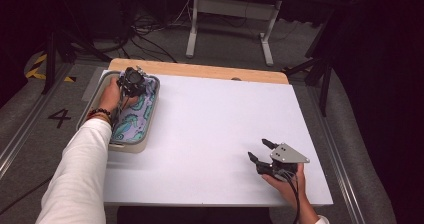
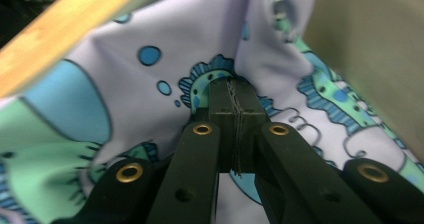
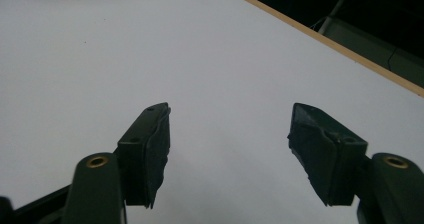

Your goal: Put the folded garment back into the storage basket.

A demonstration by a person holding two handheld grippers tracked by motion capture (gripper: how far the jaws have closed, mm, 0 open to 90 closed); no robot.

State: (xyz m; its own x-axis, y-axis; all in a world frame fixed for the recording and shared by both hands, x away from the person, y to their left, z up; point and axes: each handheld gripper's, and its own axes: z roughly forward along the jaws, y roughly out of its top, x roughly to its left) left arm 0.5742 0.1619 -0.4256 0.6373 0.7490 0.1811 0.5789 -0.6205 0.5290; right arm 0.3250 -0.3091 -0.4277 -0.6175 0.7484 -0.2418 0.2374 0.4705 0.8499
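Left tool (image 2: 234, 96) pinched tight on patterned cloth (image 2: 150, 99) in the tray (image 1: 150, 134).
Right tool (image 3: 230, 134) gapes wide, holding nothing, bare desk (image 3: 150, 44) ahead, its edge off to the right.

High view: above the near side, facing forward and down over the whole table (image 1: 220, 134). Left gripper view: very close, along its jaws into the cloth (image 2: 150, 99) (also in the high view). Right gripper view: low, across the bare table.
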